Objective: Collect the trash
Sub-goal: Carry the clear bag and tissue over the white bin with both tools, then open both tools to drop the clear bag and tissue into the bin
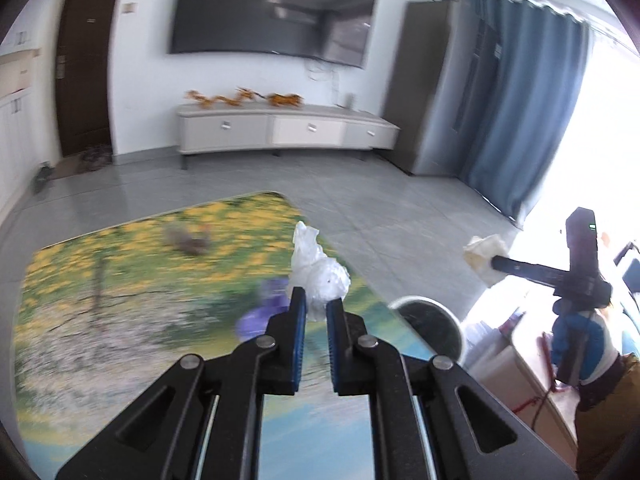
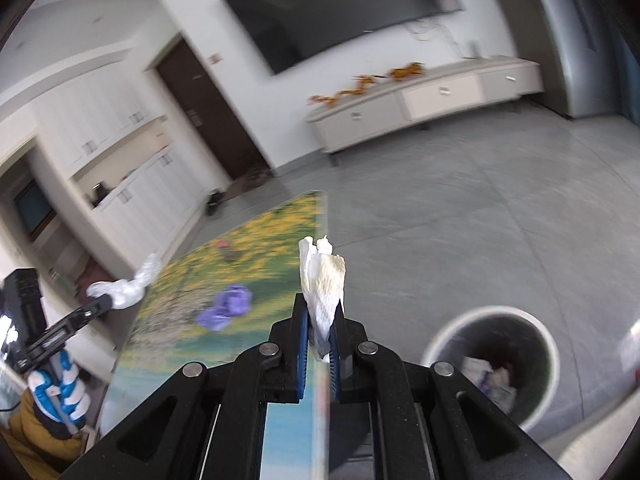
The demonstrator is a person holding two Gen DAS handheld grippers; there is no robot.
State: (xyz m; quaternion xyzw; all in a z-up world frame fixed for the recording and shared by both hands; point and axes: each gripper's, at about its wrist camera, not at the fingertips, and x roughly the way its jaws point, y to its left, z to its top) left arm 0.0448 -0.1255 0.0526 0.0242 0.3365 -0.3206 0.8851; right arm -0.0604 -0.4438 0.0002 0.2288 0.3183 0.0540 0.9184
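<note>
Both tools carry trash. The left gripper has its jaws clenched on a crumpled plastic wrapper that sticks up ahead of them. The right gripper grasps a wad of tissue, long axis in line with its jaws. The bin sits low and right of the right jaws, nearer that hand. A purple scrap lies on the bench, left of them.

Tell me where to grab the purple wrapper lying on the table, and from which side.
Judging by its crumpled, low heap, pinch the purple wrapper at its raised bunched end, coming from above with fingers straddling that ridge. It lies flat on the table, so a sideways approach would likely just push it.
</note>
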